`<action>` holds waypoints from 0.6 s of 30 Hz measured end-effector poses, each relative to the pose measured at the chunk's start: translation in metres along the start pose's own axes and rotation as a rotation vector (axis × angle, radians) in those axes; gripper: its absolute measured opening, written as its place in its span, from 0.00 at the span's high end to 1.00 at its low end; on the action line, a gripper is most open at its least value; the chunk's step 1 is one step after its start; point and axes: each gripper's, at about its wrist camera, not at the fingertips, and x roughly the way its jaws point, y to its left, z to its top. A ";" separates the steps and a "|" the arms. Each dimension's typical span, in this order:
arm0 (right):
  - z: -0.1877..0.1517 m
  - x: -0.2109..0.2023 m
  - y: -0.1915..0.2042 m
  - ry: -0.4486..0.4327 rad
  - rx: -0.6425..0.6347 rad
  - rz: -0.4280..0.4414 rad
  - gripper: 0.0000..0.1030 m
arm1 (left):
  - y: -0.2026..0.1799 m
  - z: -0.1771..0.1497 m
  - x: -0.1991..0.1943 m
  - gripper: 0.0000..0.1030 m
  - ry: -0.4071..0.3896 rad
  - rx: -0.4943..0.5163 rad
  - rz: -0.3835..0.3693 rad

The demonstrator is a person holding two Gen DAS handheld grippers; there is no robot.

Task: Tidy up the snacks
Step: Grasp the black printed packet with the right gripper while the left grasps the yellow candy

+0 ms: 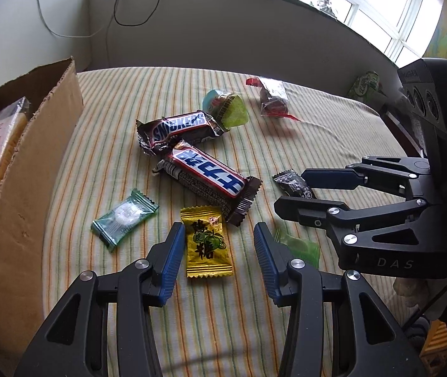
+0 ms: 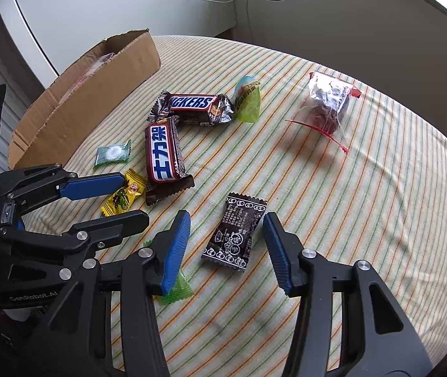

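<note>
Two tools lowered over two small candies, both spread apart and empty.

Left tool [image 1: 217,235] set astride the yellow candy [image 1: 207,242], long axis running straight away from the tool, between the blue pads and touching neither, so only a drop and a squeeze needed, by judgement. Right tool [image 2: 228,229] likewise astride the black candy [image 2: 236,232], long axis also along the fingers, a little tilted. Each tool nearer to its own candy. Cardboard box [image 1: 35,157] to the left of the left tool, open on top, probably the goal. Close ahead of the yellow candy the Snickers bar [image 1: 214,179], so little free room forward; green mint [image 1: 124,216] just to the left. Green wrapper [image 2: 176,289] partly under the right tool's left finger. Striped bench [image 2: 365,204] to the right of the right tool free for moving.
</note>
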 end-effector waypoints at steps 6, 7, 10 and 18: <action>0.001 0.003 0.006 0.004 -0.036 -0.054 0.61 | -0.001 0.002 0.005 0.77 -0.009 0.044 0.071; 0.001 0.003 0.008 0.004 -0.045 -0.071 0.67 | 0.000 0.002 0.005 0.78 -0.009 0.040 0.067; 0.000 0.002 0.007 0.002 -0.050 -0.098 0.75 | 0.002 0.000 0.003 0.78 -0.014 0.047 0.069; -0.004 -0.005 0.009 -0.013 -0.049 -0.114 0.76 | 0.008 -0.004 -0.007 0.78 -0.032 0.012 0.060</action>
